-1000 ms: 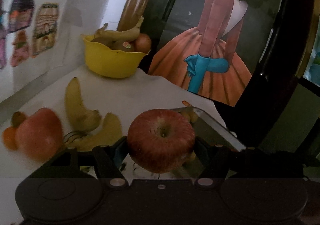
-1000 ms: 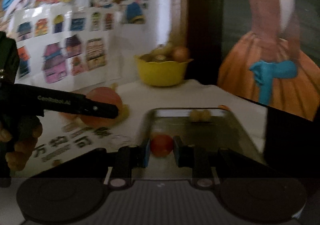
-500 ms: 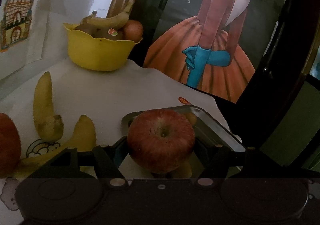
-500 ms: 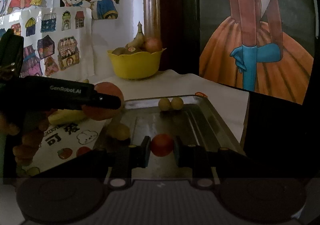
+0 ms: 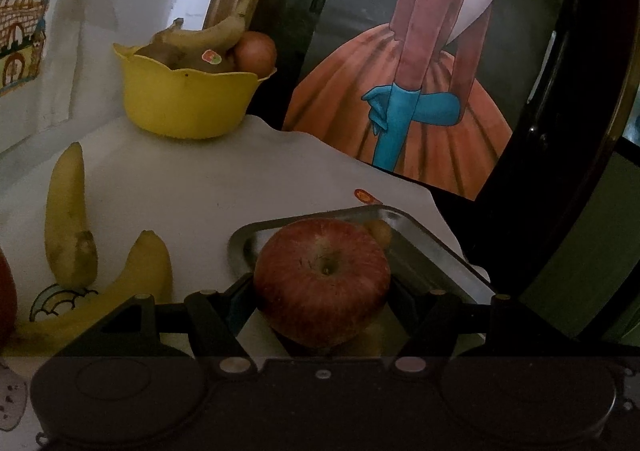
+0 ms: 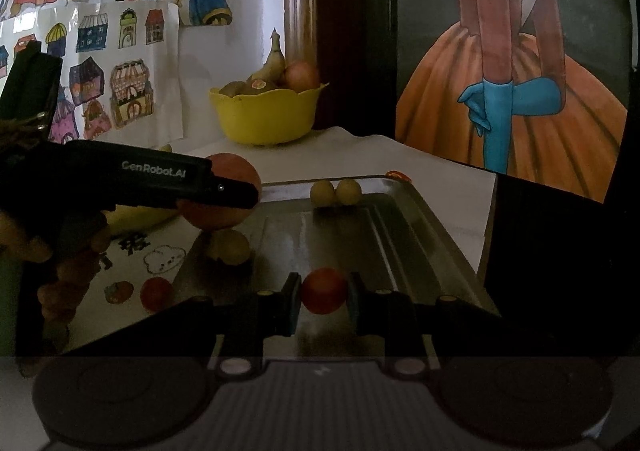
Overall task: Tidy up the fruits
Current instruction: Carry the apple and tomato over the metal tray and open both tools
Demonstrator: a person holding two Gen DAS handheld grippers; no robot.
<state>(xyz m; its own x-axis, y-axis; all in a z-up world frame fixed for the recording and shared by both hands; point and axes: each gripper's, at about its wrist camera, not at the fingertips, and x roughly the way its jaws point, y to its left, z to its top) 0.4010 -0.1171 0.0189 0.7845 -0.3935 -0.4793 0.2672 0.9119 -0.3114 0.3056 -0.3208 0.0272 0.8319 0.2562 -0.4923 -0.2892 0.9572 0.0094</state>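
Left gripper (image 5: 322,287): jaws spread about halfway and clamped on a large red apple (image 5: 322,277), one pad pressed to each side, stem hollow facing the camera. The apple is held over the near left corner of a metal tray (image 5: 430,247); whether its underside touches the tray cannot be told. In the right wrist view the same left gripper (image 6: 240,191) enters from the left, a hand (image 6: 60,259) wrapped around its handle, with the apple (image 6: 224,191) at the tray's left rim. Right gripper (image 6: 323,293): jaws drawn almost together, pinching a small red round fruit (image 6: 323,290) between the pads, above the near part of the tray (image 6: 404,235). Inside the tray, two small yellow round fruits (image 6: 335,191) lie touching each other at the far end, and a third yellowish fruit (image 6: 230,247) sits by the left wall, just below the apple. On the white-covered table (image 5: 208,179) left of the tray lie two bananas (image 5: 70,219), near each other, and another small red fruit (image 6: 157,293). A yellow bowl (image 5: 184,107) at the table's far edge holds a banana and other fruit.
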